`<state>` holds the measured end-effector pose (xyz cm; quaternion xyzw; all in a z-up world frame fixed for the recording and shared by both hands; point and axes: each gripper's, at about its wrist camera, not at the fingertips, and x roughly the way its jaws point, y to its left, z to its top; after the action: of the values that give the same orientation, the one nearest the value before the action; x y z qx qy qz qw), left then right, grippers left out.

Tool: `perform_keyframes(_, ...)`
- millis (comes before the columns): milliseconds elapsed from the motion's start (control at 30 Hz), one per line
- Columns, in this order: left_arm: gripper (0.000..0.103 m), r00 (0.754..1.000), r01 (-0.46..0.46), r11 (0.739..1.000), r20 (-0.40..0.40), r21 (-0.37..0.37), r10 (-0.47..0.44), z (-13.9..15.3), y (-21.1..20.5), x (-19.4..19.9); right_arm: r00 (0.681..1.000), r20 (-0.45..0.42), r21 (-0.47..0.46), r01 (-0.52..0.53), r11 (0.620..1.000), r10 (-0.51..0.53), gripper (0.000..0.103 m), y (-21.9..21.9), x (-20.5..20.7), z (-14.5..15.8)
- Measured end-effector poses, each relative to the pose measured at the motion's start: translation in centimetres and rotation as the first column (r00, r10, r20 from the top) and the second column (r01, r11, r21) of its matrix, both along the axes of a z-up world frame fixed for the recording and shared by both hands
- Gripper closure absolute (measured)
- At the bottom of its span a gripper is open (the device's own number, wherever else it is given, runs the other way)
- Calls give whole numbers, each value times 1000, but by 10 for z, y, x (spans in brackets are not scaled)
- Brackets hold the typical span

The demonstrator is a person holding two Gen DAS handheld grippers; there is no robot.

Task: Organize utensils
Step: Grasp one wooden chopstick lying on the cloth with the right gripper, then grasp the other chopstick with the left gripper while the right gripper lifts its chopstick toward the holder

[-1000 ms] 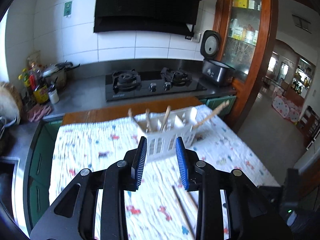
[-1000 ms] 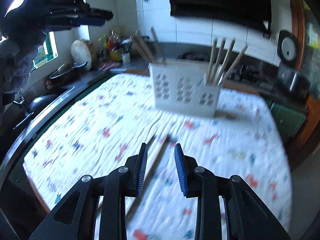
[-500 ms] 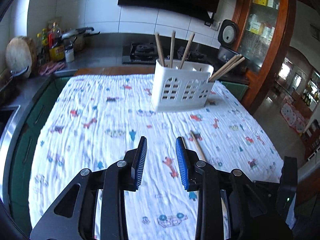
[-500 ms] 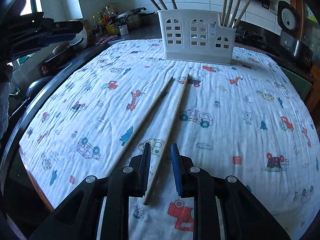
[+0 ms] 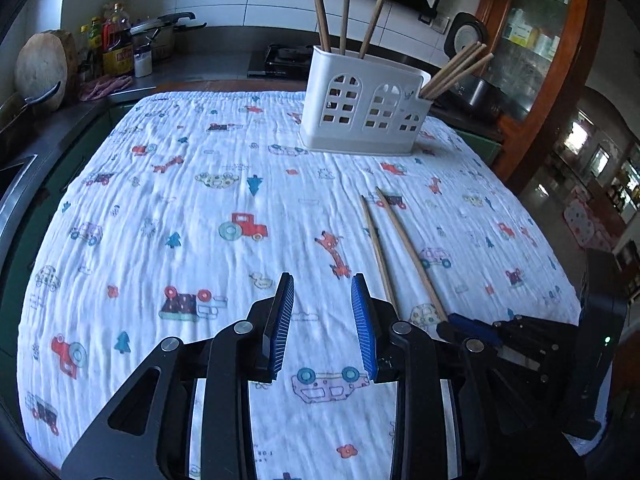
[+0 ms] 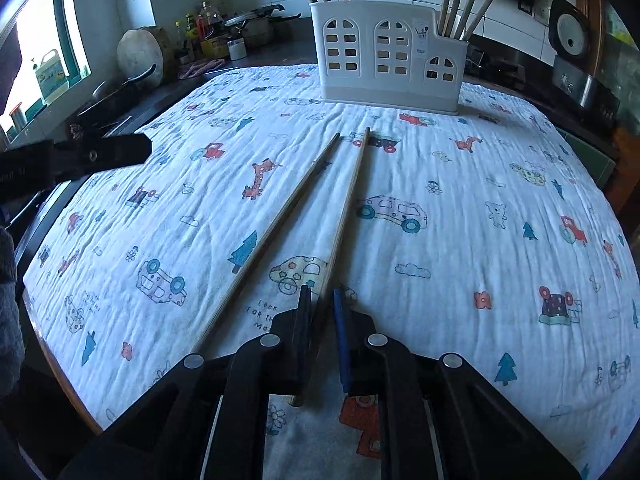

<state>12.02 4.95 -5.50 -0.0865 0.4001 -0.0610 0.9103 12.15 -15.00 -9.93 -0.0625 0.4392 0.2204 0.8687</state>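
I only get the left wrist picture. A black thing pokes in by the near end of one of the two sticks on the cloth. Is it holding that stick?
Observer: The right wrist view shows the right gripper straddling the right chopstick near its end. A slim gap remains, so it is not clamped yet.
Visitor: And the other stick?
Observer: The left chopstick lies flat on the cloth, outside the gripper and untouched.
Visitor: Is it grabbing the very tip?
Observer: No, the stick's end pokes out behind the gripper's fingers, toward the camera.
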Motion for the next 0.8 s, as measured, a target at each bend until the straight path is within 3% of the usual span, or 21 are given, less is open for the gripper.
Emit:
perform_keyframes(200,73,997,58,998,-47,-22,-59,-23,-24,-11,999,48,12,11,1000,-12,96,-14,-6,12)
perform_keyframes(467,73,989,98,994,-109,-53,-103,-53,-51,-13,985,174,44,11,999,-18,96,-37,-11,56)
perform_keyframes(800,79,990,104,995,-92,-13,-104,-53,-68,-11,958,283,101,15,995,-43,96,-56,-3,104)
